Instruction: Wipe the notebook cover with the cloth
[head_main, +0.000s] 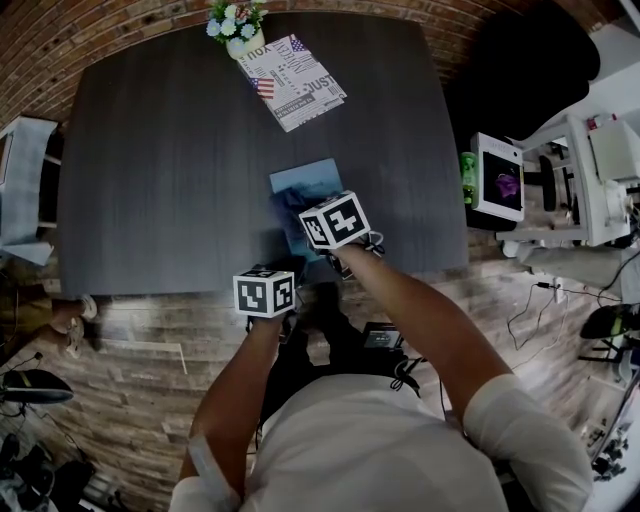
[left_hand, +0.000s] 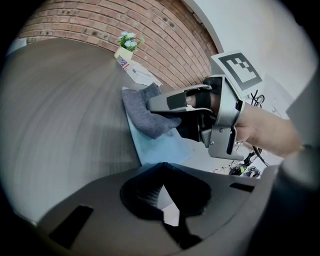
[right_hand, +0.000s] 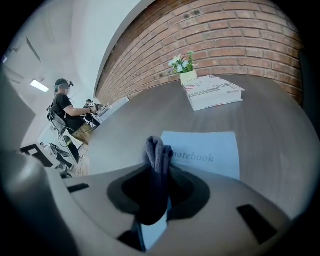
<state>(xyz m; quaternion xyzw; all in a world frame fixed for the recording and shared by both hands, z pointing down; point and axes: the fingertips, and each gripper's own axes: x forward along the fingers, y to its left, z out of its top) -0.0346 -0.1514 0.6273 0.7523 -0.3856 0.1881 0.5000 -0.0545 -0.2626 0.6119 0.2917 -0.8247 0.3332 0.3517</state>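
R gripper (right_hand: 159, 169) clamps soft limp cloth (right_hand: 158, 150), frame centre; light notebook (right_hand: 215, 150) may slide, pin lower edge; L gripper (left_hand: 162, 175) closed, empty

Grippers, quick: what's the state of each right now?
Left gripper: closed, holding nothing.
Right gripper: closed on the cloth, at the notebook.

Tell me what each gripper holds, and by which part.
The right gripper pinches the grey cloth by a bunched fold, on the notebook. The left gripper holds nothing.
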